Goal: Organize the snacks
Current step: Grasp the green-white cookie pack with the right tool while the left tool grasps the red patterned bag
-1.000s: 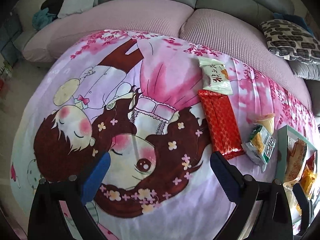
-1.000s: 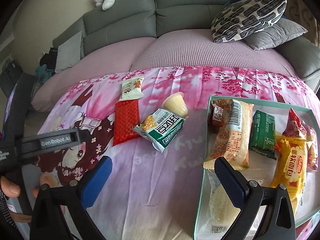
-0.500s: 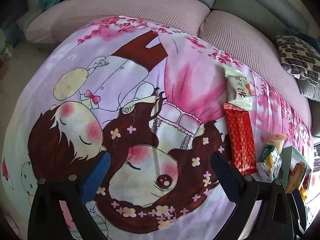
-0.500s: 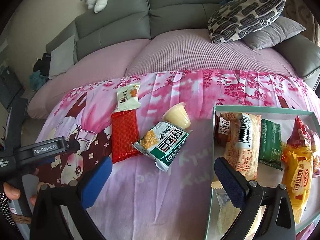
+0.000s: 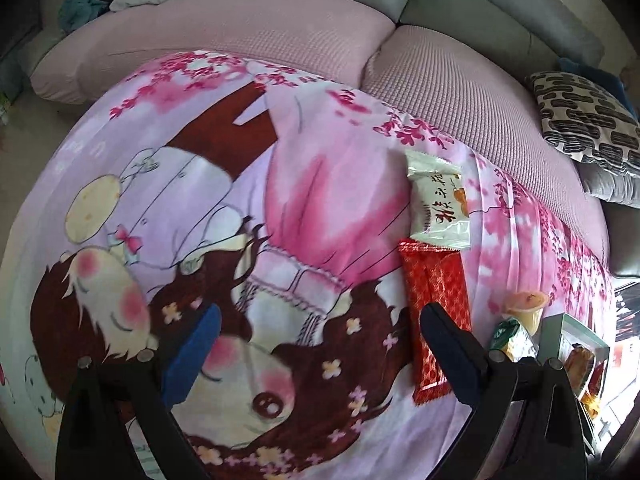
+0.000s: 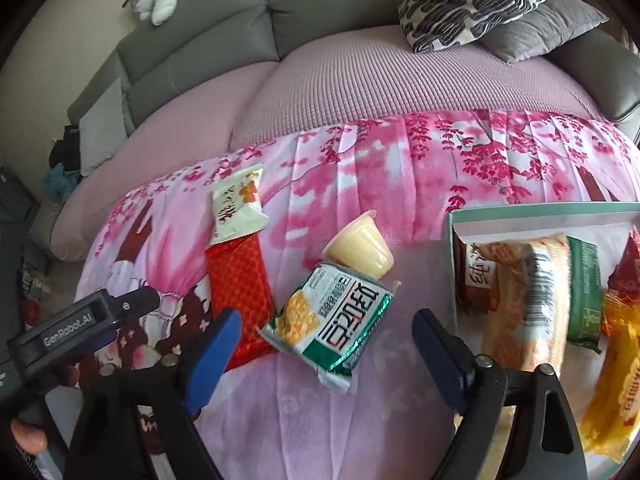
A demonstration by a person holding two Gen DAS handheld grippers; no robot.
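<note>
Right gripper (image 6: 326, 346): jaws closing, pads not yet touching anything; green-white corn snack pack (image 6: 334, 320) between the blue fingers (image 6: 212, 360), flat on pink cartoon blanket (image 6: 400, 168). Yellow jelly cup (image 6: 360, 248) at 12 o'clock of that pack, touching its top edge. Red foil packet (image 6: 240, 280) at 9 o'clock, corner tucked under the pack. White cake wrapper (image 6: 238, 206) at 11 o'clock, overlapping the red packet's far end. Teal-rimmed box (image 6: 520, 212) at 3 o'clock, stacked with wrapped snacks.

Left gripper (image 5: 320, 352): wide open, empty, over the printed cartoon girl. Red foil packet at its 2 o'clock, right finger partly in front. Jelly cup, corn pack, box at 3 o'clock, apart from pads.
</note>
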